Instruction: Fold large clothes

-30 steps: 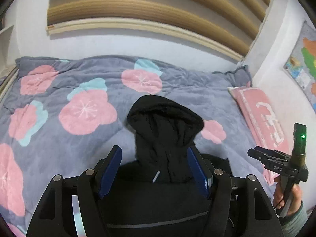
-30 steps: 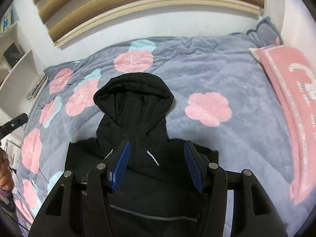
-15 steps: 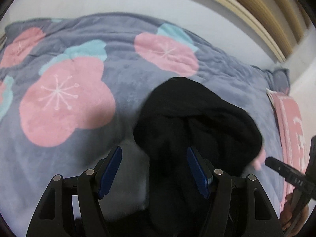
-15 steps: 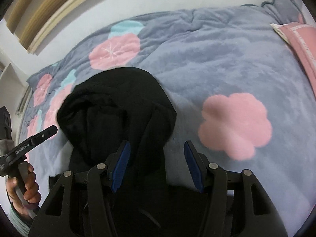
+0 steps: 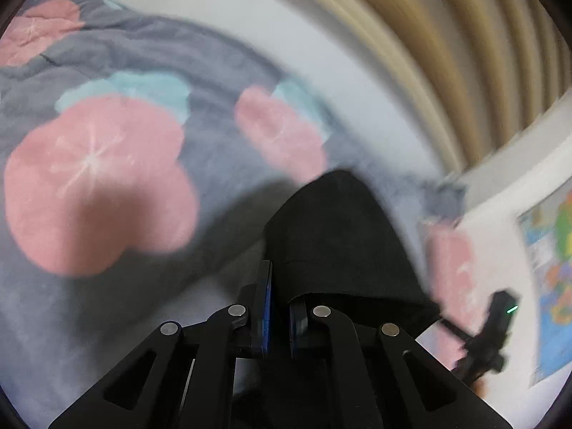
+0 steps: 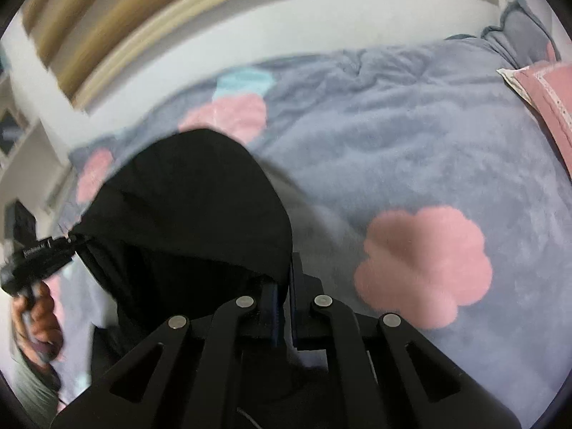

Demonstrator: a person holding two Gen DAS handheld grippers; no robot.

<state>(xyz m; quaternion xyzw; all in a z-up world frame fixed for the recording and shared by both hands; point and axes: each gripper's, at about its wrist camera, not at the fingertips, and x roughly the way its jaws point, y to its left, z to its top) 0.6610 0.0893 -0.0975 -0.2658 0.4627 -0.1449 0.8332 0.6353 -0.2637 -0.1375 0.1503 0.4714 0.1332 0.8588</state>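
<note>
I am holding both tools angled steeply down over the hood (image 6: 186, 207) of the black hooded jacket (image 5: 339, 236), which is lying on the grey floral blanket (image 6: 411, 150) that covers the bed. My left gripper (image 5: 279, 293) has just been closing, and its blue pads are now pinching the hood's left edge, with black cloth bunching up between them. My right gripper (image 6: 284, 286) has just been closing too, and it is clamping the hood's right edge, the fabric folding over the pad tips. In the right wrist view I am seeing my left hand (image 6: 37, 318) wrapped around its tool's handle at the hood's far left side, a grey-green sleeve (image 6: 32, 386) showing below it. In the left wrist view the right tool is showing as a dark blurred shape with a small green light, off to the hood's right.

Beyond the hood, the blanket's pink flowers (image 5: 96, 182) are spreading toward a white wall with tan slatted panelling (image 5: 447, 35) above it. To the right of the hood a pink pillow (image 6: 550, 96) is lying at the blanket's edge, and a coloured map (image 5: 550, 275) is hanging on the wall behind it. To the hood's far left, white shelving (image 6: 18, 136) is standing against the wall. The left wrist view is heavily motion-blurred, so finer detail there is lost.
</note>
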